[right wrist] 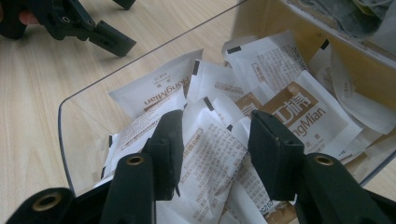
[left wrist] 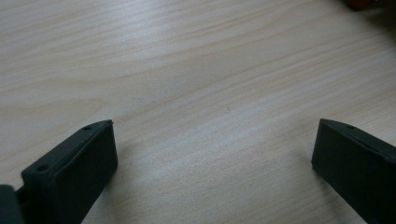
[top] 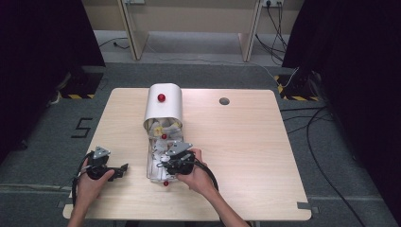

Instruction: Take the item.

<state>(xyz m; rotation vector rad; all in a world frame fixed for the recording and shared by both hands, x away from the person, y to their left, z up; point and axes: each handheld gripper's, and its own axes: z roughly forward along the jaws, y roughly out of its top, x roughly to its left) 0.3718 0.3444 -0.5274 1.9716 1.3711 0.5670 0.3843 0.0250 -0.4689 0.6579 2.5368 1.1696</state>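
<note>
A clear plastic box (top: 152, 171) lies on the wooden table, full of white and brown sachets (right wrist: 299, 109). My right gripper (top: 163, 162) reaches down into it. Its jaws (right wrist: 215, 140) stand partly apart over the pile, with a white printed sachet (right wrist: 210, 154) between them; the pads do not visibly squeeze it. My left gripper (top: 124, 169) rests to the left of the box, open (left wrist: 215, 149) over bare wood with nothing between its jaws. The right gripper view also shows it (right wrist: 122, 21) beyond the box's rim.
A white rounded cover (top: 163, 108) with a red knob (top: 161, 98) sits at the box's far end. Two more red knobs (top: 166, 183) show on the box. A round hole (top: 224, 100) marks the table's far right. Bare wood lies right of the box.
</note>
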